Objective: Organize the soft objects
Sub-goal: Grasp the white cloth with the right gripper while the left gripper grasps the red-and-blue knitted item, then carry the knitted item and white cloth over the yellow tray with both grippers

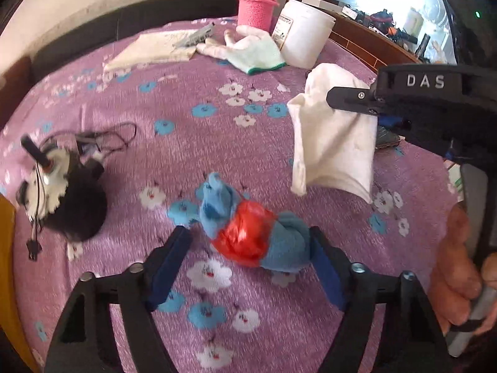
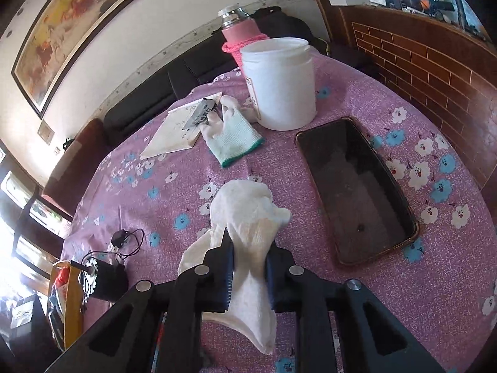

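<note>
A blue cloth bundle with a red band (image 1: pixel 248 233) lies on the purple flowered tablecloth (image 1: pixel 217 143). My left gripper (image 1: pixel 250 239) is open around it, one finger on each side, the right finger close against it. My right gripper (image 2: pixel 248 245) is shut on a white cloth (image 2: pixel 248 214) and holds it above the table; it shows in the left wrist view (image 1: pixel 334 143) hanging from the right gripper's fingers (image 1: pixel 348 98). A white and green glove (image 2: pixel 231 135) lies further back. A dark rectangular tray (image 2: pixel 357 192) sits right of the white cloth.
A white plastic jar (image 2: pixel 279 84) and a pink bottle (image 1: pixel 256 3) stand at the back. A flat paper packet (image 2: pixel 177 130) lies beside the glove. A black motor with wires (image 1: pixel 62 192) sits at the left. A brick wall (image 2: pixel 435 62) borders the table's right side.
</note>
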Demonstrator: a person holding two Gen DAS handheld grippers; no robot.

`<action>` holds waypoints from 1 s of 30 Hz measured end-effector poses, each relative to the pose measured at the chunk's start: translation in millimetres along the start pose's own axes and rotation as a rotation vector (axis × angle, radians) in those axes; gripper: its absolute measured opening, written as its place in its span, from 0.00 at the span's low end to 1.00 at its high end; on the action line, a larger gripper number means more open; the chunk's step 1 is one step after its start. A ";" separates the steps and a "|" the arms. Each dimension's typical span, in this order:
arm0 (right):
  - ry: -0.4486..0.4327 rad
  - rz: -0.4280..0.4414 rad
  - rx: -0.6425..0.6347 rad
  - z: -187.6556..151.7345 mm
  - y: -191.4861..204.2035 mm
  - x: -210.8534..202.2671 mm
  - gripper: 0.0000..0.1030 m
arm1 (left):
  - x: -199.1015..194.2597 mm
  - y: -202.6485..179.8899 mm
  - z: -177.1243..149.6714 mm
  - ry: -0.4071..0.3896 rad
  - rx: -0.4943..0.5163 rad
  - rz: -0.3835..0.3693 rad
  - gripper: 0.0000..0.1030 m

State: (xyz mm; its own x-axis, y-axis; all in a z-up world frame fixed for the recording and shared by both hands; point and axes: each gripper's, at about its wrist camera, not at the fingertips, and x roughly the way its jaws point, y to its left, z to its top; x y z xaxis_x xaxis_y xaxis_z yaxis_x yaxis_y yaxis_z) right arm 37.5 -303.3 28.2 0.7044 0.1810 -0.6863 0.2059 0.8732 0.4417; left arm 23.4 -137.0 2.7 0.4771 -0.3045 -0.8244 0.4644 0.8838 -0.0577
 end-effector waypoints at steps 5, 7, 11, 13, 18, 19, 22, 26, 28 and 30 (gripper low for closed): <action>0.020 0.012 0.010 0.1 -1.2 4.6 0.17 | -9.8 0.9 -1.3 -0.008 -0.011 -0.046 0.40; 0.028 0.010 0.006 -1.2 -0.6 6.2 0.17 | -17.7 3.1 -4.5 -0.023 -0.013 -0.057 0.39; 0.034 0.013 -0.018 -3.8 4.3 7.3 0.17 | -46.5 6.3 -17.6 -0.069 -0.010 -0.072 0.39; 0.040 0.044 -0.018 -4.5 5.7 8.2 0.17 | -60.6 12.5 -25.4 -0.080 -0.026 -0.078 0.39; 0.073 0.148 0.008 -8.4 7.2 14.3 0.17 | -96.3 35.6 -52.5 -0.100 -0.058 -0.033 0.39; 0.076 0.168 0.010 -9.5 8.3 15.2 0.17 | -103.8 41.2 -58.9 -0.107 -0.065 -0.019 0.39; 0.073 0.222 0.010 -12.6 13.2 14.7 0.17 | -129.1 60.9 -78.5 -0.131 -0.101 0.032 0.39; 0.072 0.261 0.012 -19.5 19.4 15.5 0.17 | -161.2 96.1 -98.3 -0.175 -0.184 0.074 0.39; 0.084 0.265 0.018 -24.2 22.0 18.1 0.17 | -175.1 111.0 -107.8 -0.198 -0.220 0.094 0.39; 0.111 0.262 0.023 -32.3 25.5 22.9 0.17 | -190.4 130.1 -119.4 -0.225 -0.266 0.118 0.40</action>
State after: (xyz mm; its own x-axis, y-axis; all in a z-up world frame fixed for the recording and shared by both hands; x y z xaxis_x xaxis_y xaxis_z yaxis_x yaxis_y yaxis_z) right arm 36.9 -262.3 5.0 0.6575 0.4489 -0.6051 0.0429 0.7795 0.6249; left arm -96.2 78.4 85.0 0.6814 -0.2397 -0.6915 0.2002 0.9698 -0.1389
